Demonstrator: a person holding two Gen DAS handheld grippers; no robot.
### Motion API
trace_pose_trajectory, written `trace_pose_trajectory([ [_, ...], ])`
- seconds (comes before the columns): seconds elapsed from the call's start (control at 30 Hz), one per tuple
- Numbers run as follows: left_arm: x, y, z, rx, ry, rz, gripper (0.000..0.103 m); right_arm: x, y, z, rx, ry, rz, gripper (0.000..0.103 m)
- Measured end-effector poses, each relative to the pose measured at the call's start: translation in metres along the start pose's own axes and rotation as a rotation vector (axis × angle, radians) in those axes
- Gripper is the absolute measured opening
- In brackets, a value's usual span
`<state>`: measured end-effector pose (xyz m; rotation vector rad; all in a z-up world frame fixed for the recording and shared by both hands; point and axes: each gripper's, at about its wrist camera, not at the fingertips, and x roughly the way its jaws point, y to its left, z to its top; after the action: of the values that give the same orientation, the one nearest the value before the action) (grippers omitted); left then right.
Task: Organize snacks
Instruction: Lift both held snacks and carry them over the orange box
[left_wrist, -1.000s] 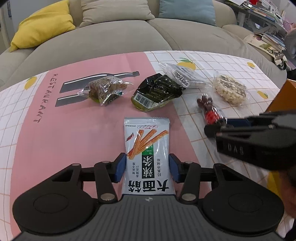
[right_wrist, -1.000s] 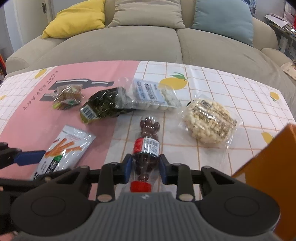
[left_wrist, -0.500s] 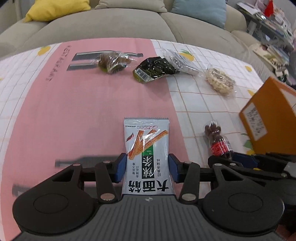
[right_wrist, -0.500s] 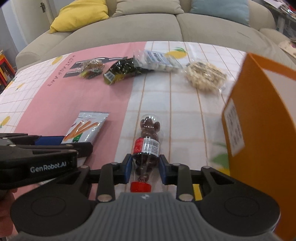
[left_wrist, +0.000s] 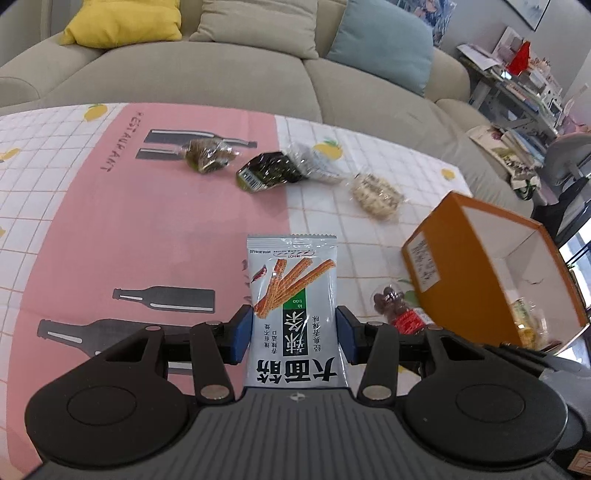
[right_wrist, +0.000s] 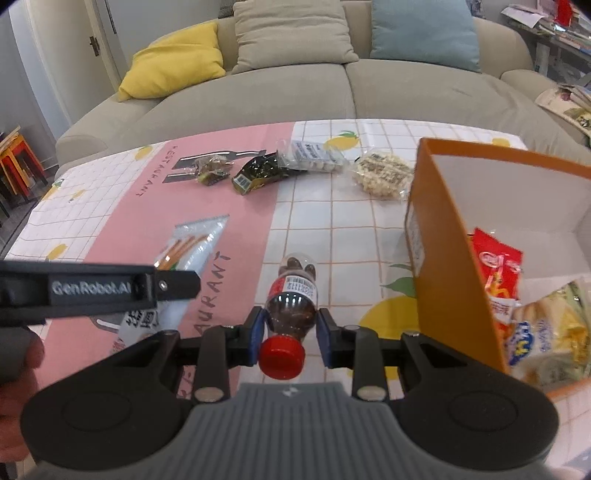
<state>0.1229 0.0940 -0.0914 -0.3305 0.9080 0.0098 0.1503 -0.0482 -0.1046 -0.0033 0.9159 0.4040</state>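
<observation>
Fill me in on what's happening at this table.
A person is sorting snacks with a handheld gripper in each hand. The left gripper is clamped on a white snack packet; the right gripper holds a small red-capped bottle of brown candies. Both are lifted off the tablecloth beside an open orange box that already holds a few packets. Four more snack bags lie in a row at the table's far side.

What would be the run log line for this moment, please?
left gripper: shut on spicy strip packet | right gripper: shut on small bottle | orange box: open, already holding snacks
</observation>
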Motion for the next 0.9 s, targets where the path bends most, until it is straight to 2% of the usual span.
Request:
trace_pose_trajectory([
  [0.13,-0.019,-0.012,-0.001,0.007,-0.027,-0.012,0.054,-0.022,-0.008,-0.001,0.049,-0.029,0.018,0.028],
  [0.3,-0.039,-0.031,0.002,0.015,-0.049,-0.055,0.054,-0.059,-0.016,-0.001,0.059,-0.107,0.008,0.028],
  [0.47,-0.052,-0.062,0.006,0.064,-0.058,-0.101,0.054,-0.092,-0.034,0.000,0.072,-0.162,-0.009,0.028],
  [0.7,-0.051,-0.119,0.017,0.166,-0.045,-0.183,0.054,-0.128,-0.075,0.010,0.075,-0.196,-0.046,0.028],
  [0.9,-0.034,-0.159,0.036,0.209,0.008,-0.275,0.054,-0.147,-0.120,0.025,0.074,-0.183,-0.085,0.028],
])
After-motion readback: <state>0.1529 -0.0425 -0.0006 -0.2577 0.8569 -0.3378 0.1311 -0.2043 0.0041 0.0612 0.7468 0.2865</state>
